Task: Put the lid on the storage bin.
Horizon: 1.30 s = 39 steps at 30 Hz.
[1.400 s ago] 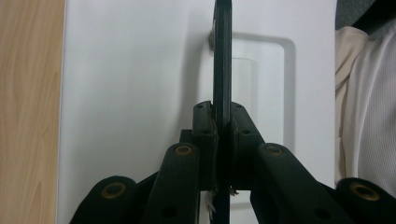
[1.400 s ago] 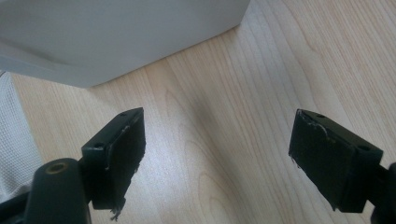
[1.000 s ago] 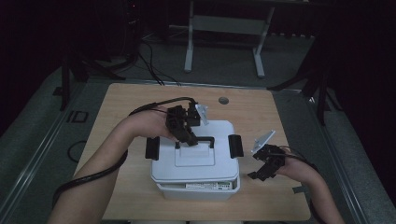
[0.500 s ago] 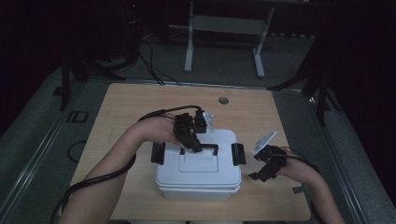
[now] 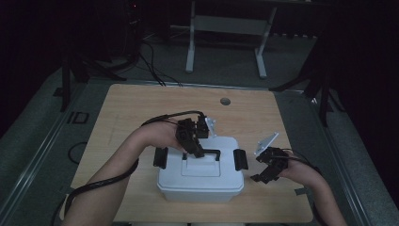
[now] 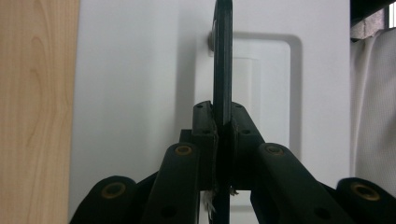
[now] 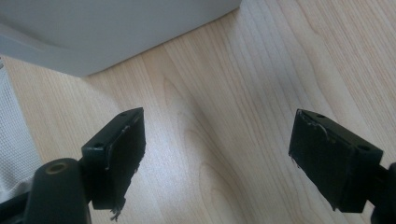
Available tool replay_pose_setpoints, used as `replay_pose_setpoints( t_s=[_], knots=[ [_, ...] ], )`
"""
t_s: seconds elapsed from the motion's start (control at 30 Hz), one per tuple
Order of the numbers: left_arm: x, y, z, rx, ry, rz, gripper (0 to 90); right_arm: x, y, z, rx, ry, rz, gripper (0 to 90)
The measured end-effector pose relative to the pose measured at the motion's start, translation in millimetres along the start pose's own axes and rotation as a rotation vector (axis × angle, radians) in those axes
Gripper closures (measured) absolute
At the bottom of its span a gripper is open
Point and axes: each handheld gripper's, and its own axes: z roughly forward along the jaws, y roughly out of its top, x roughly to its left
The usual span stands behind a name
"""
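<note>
White storage box (image 5: 201, 176) sits on the wooden table (image 5: 141, 103), near the person's edge, roughly centre. Lid (image 5: 179, 155) is on top, w/ a black latch on each short side: left latch (image 5: 160, 157) and right latch (image 5: 240, 159). Black carry handle (image 5: 205, 154) stands up from the recess in the lid's middle. Left gripper (image 5: 200, 153) comes in over the lid from the left, forearm crossing the table, cable looping back behind it; its jaws are pinched tight on the handle. In the left gripper view the handle (image 6: 222, 60) runs as a thin black bar straight up between the two pads, both pressed against it, the white lid (image 6: 140, 93) flat behind and a strip of table (image 6: 37, 107) at the left edge. Right gripper (image 5: 264, 175) is just beside the box's right end, apart from it, low over the table, grey plate on top tilted up. In the right gripper view its jaws stand spread wide w/ nothing between them, bare wood (image 7: 224, 116) underneath, and a corner of the box (image 7: 116, 28) at the top left, well clear of the pads (image 7: 122, 149).
</note>
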Motion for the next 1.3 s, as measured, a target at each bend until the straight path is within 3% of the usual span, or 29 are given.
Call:
replay_pose_setpoints(
  t_s=[0.3,0.37,0.43,0.5,0.63,0.8,0.9,0.97,1.03,1.3],
  knots=[
    [0.0,-1.1,4.7,0.011,0.010,-0.001,83.9,2.2,3.3,3.1,0.009,0.007,-0.009,18.1],
    [-0.1,-1.4,4.1,0.015,0.034,-0.001,82.9,3.0,3.7,3.7,0.010,0.009,-0.012,18.1],
    [1.9,-3.0,2.3,0.017,0.041,-0.016,74.7,3.5,4.0,3.9,0.010,0.009,-0.013,18.1],
    [2.1,-5.7,0.8,0.007,0.071,-0.018,58.2,3.7,4.2,3.3,0.010,0.007,-0.012,18.1],
    [5.9,-12.3,-1.0,-0.005,0.089,-0.060,35.6,3.9,4.3,2.2,0.008,0.007,-0.015,18.1],
    [6.4,-22.3,-0.6,-0.031,0.111,-0.059,16.2,4.4,4.3,0.5,0.008,0.005,-0.015,18.1],
    [6.5,-28.3,1.1,-0.034,0.116,-0.050,13.8,5.1,4.4,-0.9,0.007,0.004,-0.017,18.1],
    [5.7,-33.4,1.4,-0.054,0.159,-0.038,9.6,5.4,4.6,-1.5,0.007,0.003,-0.015,18.1],
    [6.1,-35.9,0.5,-0.060,0.171,-0.042,9.3,5.6,4.7,-1.8,0.003,0.001,-0.017,18.1],
    [4.9,-61.3,-7.0,-0.130,0.165,-0.086,9.3,6.3,3.6,-1.0,0.004,0.000,-0.019,18.1]
  ],
)
